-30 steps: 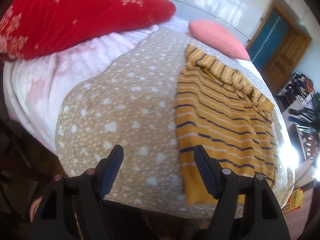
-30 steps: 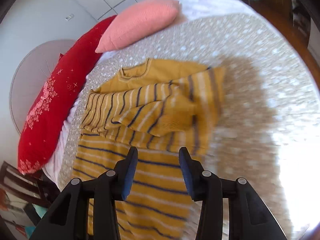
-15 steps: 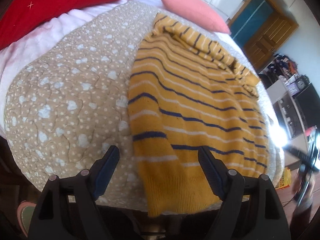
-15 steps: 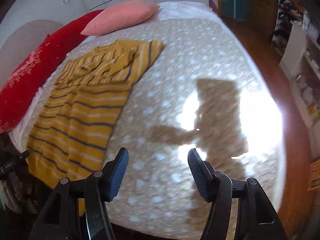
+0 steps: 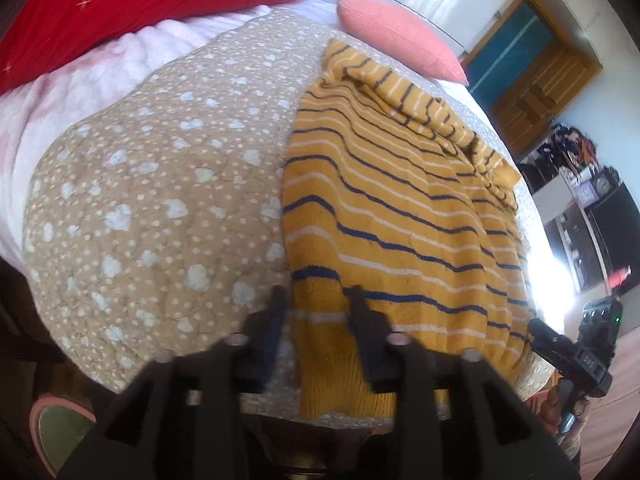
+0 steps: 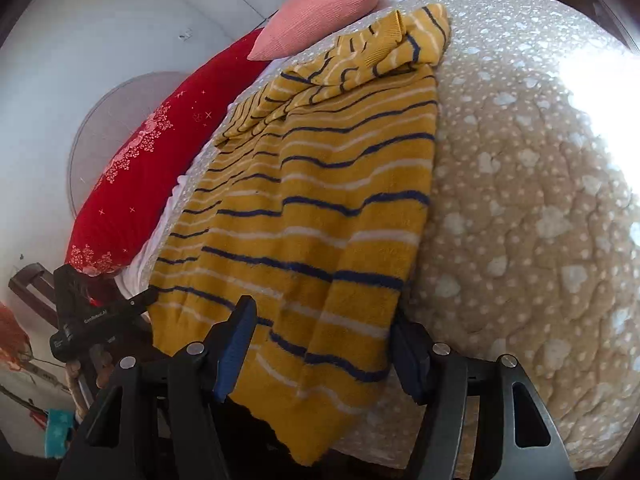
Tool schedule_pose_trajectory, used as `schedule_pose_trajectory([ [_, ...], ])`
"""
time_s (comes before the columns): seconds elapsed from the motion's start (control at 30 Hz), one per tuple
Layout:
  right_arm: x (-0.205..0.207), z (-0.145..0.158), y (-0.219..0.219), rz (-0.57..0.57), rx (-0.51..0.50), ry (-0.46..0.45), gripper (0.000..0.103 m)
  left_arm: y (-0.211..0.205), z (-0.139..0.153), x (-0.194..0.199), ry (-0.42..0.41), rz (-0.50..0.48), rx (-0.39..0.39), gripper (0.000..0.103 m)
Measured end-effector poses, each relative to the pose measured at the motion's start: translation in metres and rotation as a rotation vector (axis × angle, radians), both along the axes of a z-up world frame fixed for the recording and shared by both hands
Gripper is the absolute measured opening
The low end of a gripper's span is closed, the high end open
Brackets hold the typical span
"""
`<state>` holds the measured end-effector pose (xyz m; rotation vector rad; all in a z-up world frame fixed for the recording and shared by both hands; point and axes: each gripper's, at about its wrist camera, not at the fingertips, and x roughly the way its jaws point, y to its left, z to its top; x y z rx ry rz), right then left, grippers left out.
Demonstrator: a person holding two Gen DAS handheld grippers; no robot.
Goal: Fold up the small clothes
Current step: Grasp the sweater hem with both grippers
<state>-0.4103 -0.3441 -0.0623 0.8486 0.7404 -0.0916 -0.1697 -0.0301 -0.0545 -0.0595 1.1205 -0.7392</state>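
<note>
Both grippers sat at the sweater's hem by the bed's near edge, fingers wide, ready to pinch it.

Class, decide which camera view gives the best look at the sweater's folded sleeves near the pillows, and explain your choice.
The right wrist view: the folded sleeves of the sweater lie sharp there, cuff ribbing visible, just below the pink pillow. The left wrist view shows them too, but slightly blurred and more bunched.
</note>
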Motion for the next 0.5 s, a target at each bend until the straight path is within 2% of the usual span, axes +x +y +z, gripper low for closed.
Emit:
schedule_pose_trajectory([
  [0.07,-0.004,-0.006,0.002,-0.008,0.075,-0.045,0.068,-0.007,-0.003,-0.003,0.005,-0.031,-0.01,0.045],
  [0.17,-0.013,-0.019,0.007,-0.027,0.181,-0.099,0.068,-0.015,-0.004,-0.012,-0.015,-0.057,-0.032,0.061],
  [0.27,-0.019,-0.025,0.011,-0.049,0.234,-0.127,0.068,-0.017,-0.009,-0.016,-0.008,-0.066,-0.049,0.063],
  [0.33,-0.019,-0.026,0.016,-0.069,0.232,-0.124,0.066,-0.018,-0.011,-0.018,-0.012,-0.056,-0.046,0.063],
  [0.37,-0.019,-0.024,0.019,-0.079,0.215,-0.117,0.065,-0.017,-0.011,-0.018,-0.012,-0.045,-0.04,0.058],
  [0.4,-0.017,-0.023,0.025,-0.088,0.191,-0.109,0.062,-0.017,-0.011,-0.017,-0.015,-0.023,-0.014,0.044],
  [0.43,-0.016,-0.023,0.031,-0.105,0.159,-0.1,0.06,-0.018,-0.011,-0.016,-0.019,-0.008,0.013,0.035],
  [0.47,-0.014,-0.021,0.037,-0.123,0.125,-0.089,0.058,-0.017,-0.01,-0.013,-0.019,0.005,0.033,0.018],
  [0.5,-0.011,-0.017,0.041,-0.136,0.082,-0.062,0.051,-0.016,-0.01,-0.009,0.004,-0.001,0.016,0.011],
])
